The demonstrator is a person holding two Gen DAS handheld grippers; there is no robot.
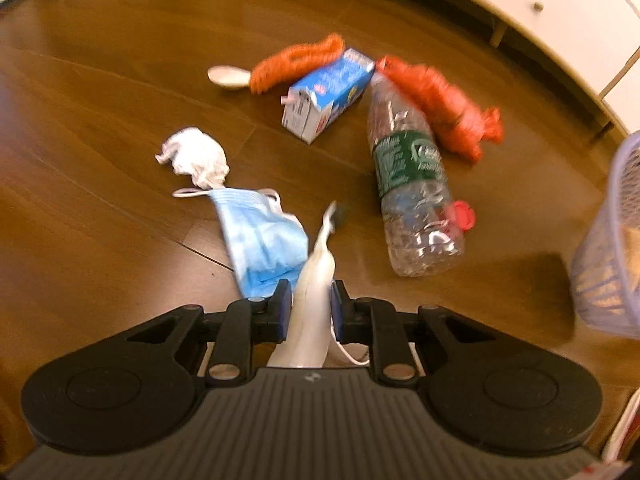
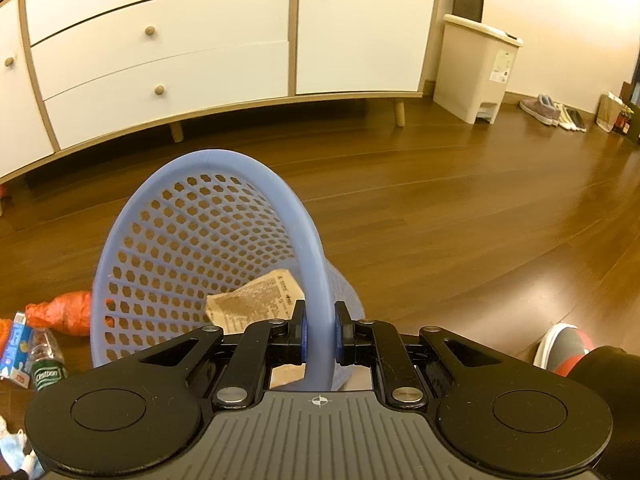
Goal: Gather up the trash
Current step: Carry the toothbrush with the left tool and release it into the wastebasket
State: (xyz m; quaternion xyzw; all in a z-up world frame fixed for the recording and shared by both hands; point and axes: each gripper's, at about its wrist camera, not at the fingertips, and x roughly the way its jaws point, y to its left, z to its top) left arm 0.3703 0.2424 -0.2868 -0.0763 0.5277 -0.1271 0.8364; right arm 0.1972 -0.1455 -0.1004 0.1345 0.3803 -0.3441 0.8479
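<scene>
1. The left hand-held gripper (image 1: 310, 308) is pinching a limp white wrapper-looking thing (image 1: 314, 280), so it could be slipping out before it's reaching the basket (image 1: 608, 248) off to the right.
2. The right hand-held gripper (image 2: 319, 330) is clamping just the basket's rim (image 2: 320, 272), tilting it; the brown paper (image 2: 256, 300) inside might be sliding out.
3. The mask (image 1: 260, 236), bottle (image 1: 412, 184) and carton (image 1: 326, 96) are sitting on the floor (image 1: 100, 100), and the mask is lying right beside the wrapper, so it may be snagging.

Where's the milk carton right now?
In the left wrist view the milk carton lies on the wooden floor, upper centre, between two orange mesh bags and just left of the plastic bottle.
</scene>
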